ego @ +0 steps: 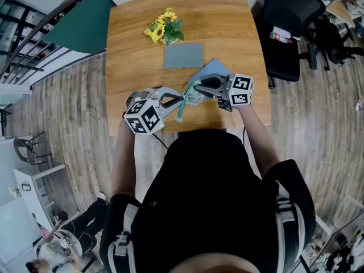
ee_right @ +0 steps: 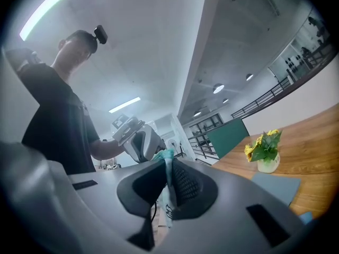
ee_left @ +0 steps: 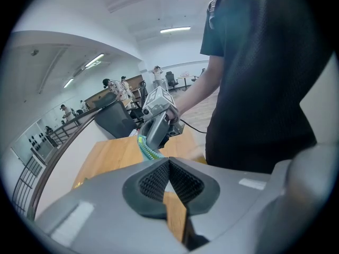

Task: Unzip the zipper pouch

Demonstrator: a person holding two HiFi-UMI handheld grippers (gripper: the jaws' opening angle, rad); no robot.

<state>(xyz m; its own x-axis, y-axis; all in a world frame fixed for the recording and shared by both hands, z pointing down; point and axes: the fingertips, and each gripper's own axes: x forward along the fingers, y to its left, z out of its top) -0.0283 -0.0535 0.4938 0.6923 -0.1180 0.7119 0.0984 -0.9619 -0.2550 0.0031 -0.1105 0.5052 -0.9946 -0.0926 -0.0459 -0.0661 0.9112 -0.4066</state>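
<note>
Right tool [ee_right: 168,165] pinched the translucent teal-zippered pouch [ego: 193,95], left tool [ee_left: 168,163] clenched its end, which might slip free under a hard tug.

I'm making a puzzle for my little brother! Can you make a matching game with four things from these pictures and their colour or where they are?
Things:
1 flowers
2 mat
3 pouch
4 chair

Matches:
A black, beside the table
B pinched in the jaws of the left gripper and the right gripper
C yellow
D grey, flat on the table

Pairs: 1-C, 2-D, 3-B, 4-A
</note>
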